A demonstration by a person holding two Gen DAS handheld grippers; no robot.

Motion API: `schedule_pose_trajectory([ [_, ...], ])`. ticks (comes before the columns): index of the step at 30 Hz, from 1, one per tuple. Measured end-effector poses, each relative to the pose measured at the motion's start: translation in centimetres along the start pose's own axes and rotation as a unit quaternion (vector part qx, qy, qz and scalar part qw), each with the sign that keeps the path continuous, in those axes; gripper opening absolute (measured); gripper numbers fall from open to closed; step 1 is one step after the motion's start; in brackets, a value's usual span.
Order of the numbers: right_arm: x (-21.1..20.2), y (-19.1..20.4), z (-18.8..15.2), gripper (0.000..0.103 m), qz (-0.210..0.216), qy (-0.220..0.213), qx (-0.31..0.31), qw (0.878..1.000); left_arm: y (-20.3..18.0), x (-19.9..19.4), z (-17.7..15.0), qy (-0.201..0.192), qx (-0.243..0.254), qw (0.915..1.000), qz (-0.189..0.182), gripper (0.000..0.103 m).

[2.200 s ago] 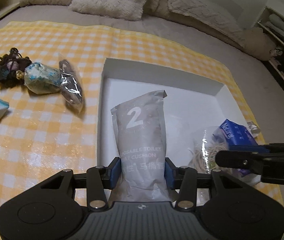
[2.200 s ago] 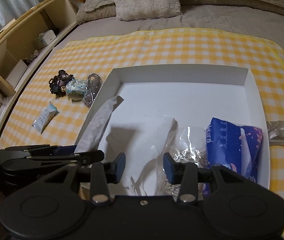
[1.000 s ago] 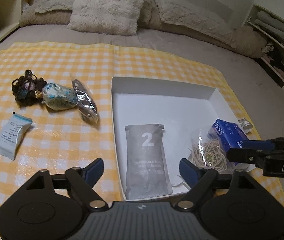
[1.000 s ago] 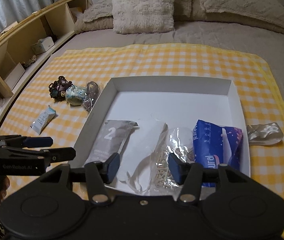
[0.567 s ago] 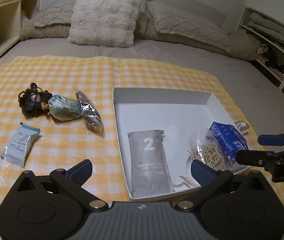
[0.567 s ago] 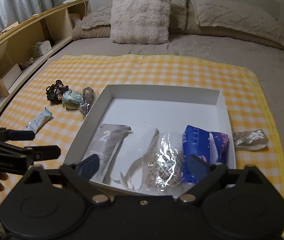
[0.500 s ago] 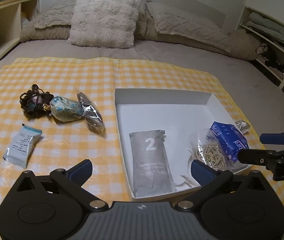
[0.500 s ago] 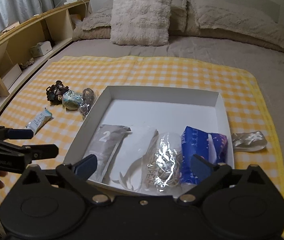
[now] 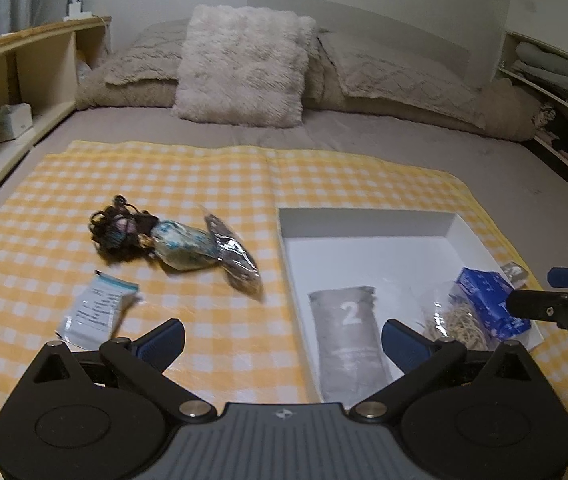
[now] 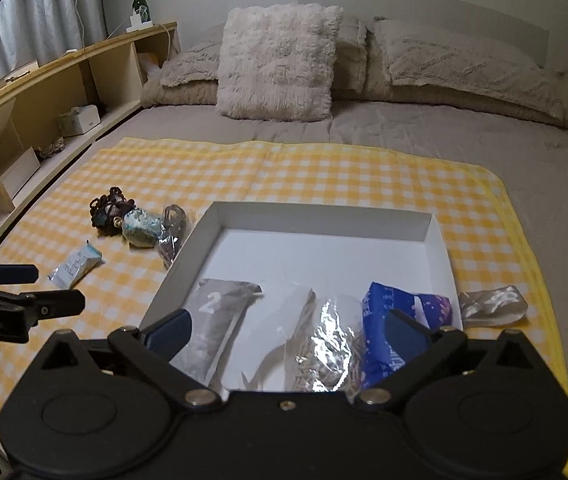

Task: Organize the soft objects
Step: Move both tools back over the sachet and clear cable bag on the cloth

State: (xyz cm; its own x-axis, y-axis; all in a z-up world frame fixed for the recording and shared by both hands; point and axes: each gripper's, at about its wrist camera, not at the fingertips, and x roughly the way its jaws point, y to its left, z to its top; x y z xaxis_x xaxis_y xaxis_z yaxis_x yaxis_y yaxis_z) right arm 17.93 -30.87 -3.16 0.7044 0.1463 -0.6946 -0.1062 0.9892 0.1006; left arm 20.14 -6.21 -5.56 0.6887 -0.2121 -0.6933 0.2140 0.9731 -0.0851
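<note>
A white shallow box (image 9: 368,220) (image 10: 324,216) lies on a yellow checked cloth on the bed. In it lie a grey "2" pouch (image 9: 350,336) (image 10: 215,320), a bag of rubber bands (image 9: 456,320) (image 10: 328,356) and a blue tissue pack (image 9: 492,304) (image 10: 400,320). Left of the box lie a dark hair-tie bundle (image 9: 117,234) (image 10: 107,210), a pale blue soft ball (image 9: 183,246) (image 10: 141,226), a clear bag (image 9: 235,256) (image 10: 171,228) and a white sachet (image 9: 95,312) (image 10: 75,266). My left gripper (image 9: 281,340) and right gripper (image 10: 288,328) are both open and empty, held back from the box.
A silver pouch (image 10: 492,304) lies on the cloth right of the box. Pillows (image 10: 279,64) line the bed's head. A wooden shelf unit (image 10: 43,92) runs along the left. Shelves with folded linens (image 9: 556,76) stand at the right.
My left gripper let go of the grey pouch, which now lies in the box. Both grippers opened wide and drew back and up from the box; the left view swung leftward.
</note>
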Motion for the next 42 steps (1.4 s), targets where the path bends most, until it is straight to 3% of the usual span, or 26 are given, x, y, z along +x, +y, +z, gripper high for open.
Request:
schedule_pose_trajectory([
  [13, 1.3, 3.8, 2.2, 0.103, 0.021, -0.047, -0.019, 0.998, 4.0, -1.4, 0.7, -0.038, -0.02, 0.9984, 0.038, 0.103],
  [27, 2.2, 9.9, 5.8, 0.103, 0.064, -0.143, -0.035, 0.987, 10.5, -2.3, 1.9, -0.073, -0.038, 0.991, 0.106, 0.103],
  [33, 3.7, 12.7, 7.2, 0.103, 0.068, -0.181, -0.041, 0.98, 13.0, -0.8, 2.0, -0.056, -0.029, 0.991, 0.118, 0.103],
  [42, 8.8, 14.3, 9.4, 0.103, 0.071, -0.187, -0.028, 0.979, 15.5, 3.8, 1.9, -0.008, 0.006, 0.9943, 0.107, 0.103],
])
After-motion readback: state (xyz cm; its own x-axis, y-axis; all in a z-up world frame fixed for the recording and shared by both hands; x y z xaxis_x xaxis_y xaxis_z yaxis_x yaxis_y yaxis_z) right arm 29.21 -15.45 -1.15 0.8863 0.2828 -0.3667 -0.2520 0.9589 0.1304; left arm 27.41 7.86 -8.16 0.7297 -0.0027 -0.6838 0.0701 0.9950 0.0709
